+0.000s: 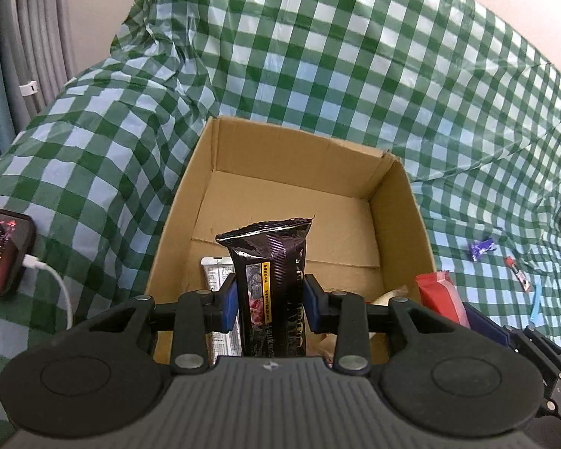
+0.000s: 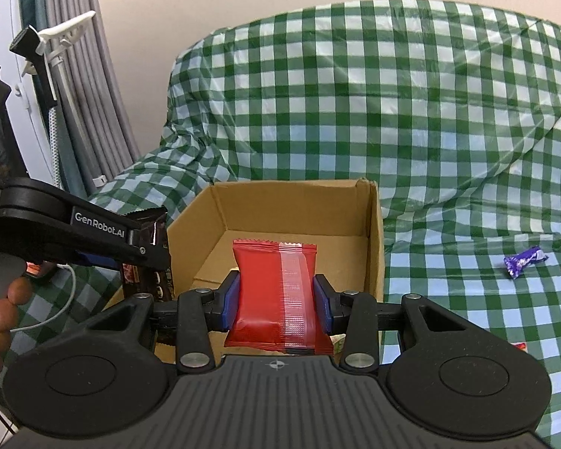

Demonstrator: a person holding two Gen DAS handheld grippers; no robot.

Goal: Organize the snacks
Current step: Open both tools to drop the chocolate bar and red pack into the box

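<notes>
The left claw (image 1: pixel 271 299) is pinching a black snack bar (image 1: pixel 271 273) at mid-length; the right claw (image 2: pixel 276 299) is squeezing a red snack packet (image 2: pixel 276 292), which is dimpling, probably light and slippery. Both are hanging over the cardboard box (image 2: pixel 374 247) at twelve o'clock; a purple candy (image 2: pixel 523 260) is lying at three o'clock.

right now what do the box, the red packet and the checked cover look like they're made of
Box: brown corrugated cardboard, matte; folded flaps and a raw torn edge at one corner show it.
Red packet: glossy plastic film, probably; crimped zigzag top seal and a ribbed back seam.
Checked cover: thin plastic sheet, it seems; it shines and creases sharply, though coated cloth can't be ruled out.
</notes>
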